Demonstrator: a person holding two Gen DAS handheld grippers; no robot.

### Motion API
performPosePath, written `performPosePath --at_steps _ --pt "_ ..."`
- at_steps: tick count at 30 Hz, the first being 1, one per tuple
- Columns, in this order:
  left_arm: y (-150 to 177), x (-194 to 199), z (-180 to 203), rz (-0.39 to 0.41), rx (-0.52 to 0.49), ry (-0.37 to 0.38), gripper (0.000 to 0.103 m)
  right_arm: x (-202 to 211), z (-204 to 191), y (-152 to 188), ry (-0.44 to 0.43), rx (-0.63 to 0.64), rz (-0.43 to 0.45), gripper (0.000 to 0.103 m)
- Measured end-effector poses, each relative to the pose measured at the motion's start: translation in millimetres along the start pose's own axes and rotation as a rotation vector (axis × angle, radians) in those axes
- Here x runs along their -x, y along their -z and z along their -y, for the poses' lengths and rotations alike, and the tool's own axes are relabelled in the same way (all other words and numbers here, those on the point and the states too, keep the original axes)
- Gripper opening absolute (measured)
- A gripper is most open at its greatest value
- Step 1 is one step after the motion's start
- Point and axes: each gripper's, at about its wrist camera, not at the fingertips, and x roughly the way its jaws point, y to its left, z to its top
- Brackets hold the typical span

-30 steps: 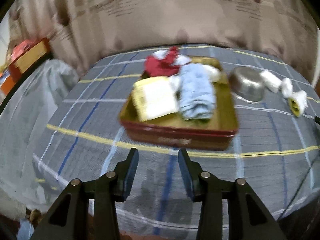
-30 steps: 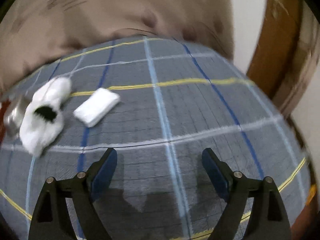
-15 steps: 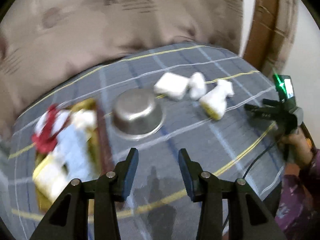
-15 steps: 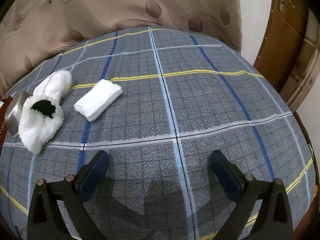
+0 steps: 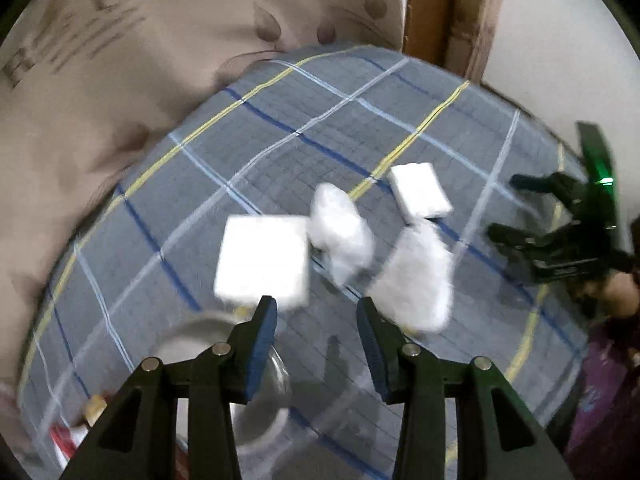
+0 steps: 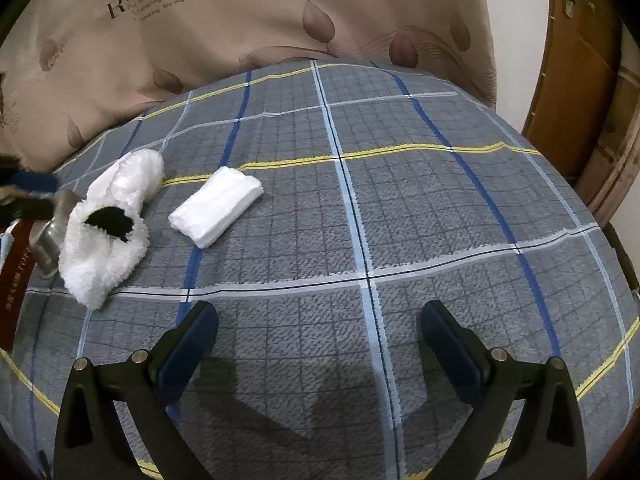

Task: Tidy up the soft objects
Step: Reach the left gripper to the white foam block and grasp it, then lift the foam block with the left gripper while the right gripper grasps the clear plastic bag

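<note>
Left gripper (image 5: 316, 316): you are holding its jaws partly spread, with nothing between the pads; it is pointing down at the checked bedspread (image 5: 280, 128), and this view is blurred.
Right gripper (image 6: 318, 330): you are holding its jaws spread wide over bare bedspread, gripping nothing.
Soft objects, left wrist view: a flat white folded cloth (image 5: 264, 260) is lying just ahead of the left fingertip; a fluffy white slipper (image 5: 340, 236) is lying beside it, a second fluffy slipper (image 5: 416, 276) is lying ahead of the right fingertip, and a small folded white towel (image 5: 418, 190) is lying beyond them.
Metal bowl (image 5: 240, 360): it is sitting partly behind the left finger.
Soft objects, right wrist view: the slippers and the towel are lying well to the left of your right gripper.
</note>
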Motion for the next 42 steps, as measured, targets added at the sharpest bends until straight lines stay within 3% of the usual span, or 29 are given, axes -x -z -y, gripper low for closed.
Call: performPosePath --at_steps 11,15,18,22,29,30,32,38,42 --pt "-29 -51 -43 -0.087 0.025 -0.042 0.043 0 -2 -1 -0.034 0.011 -0.001 0.102" --pt "-29 -57 -59 -0.070 0.068 0.036 0.048 -1 -2 -2 -0.043 0.014 -0.002 0.103" --pt "-28 -64 -75 -0.094 0.124 0.088 0.063 -1 -3 -2 -0.050 0.016 -0.002 0.103" --pt "-28 -73 -103 -0.130 0.200 0.219 0.071 0 -3 -2 -0.055 0.018 -0.001 0.103" --pt "-26 -86 -107 -0.179 0.258 0.355 0.071 0 -4 -2 -0.057 0.020 -0.003 0.103" --pt "-26 -85 -107 -0.168 0.274 0.350 0.071 0 -4 -3 -0.056 0.020 -0.003 0.103" --pt "-27 -81 -104 -0.158 0.269 0.334 0.052 0 -4 -2 -0.057 0.020 -0.003 0.103" --pt "-26 -48 -81 -0.048 0.204 0.161 0.033 0 -4 -3 -0.057 0.019 -0.002 0.103" --pt "-18 -25 -82 0.028 0.282 0.077 0.028 -1 -5 -3 -0.055 0.019 -0.002 0.103"
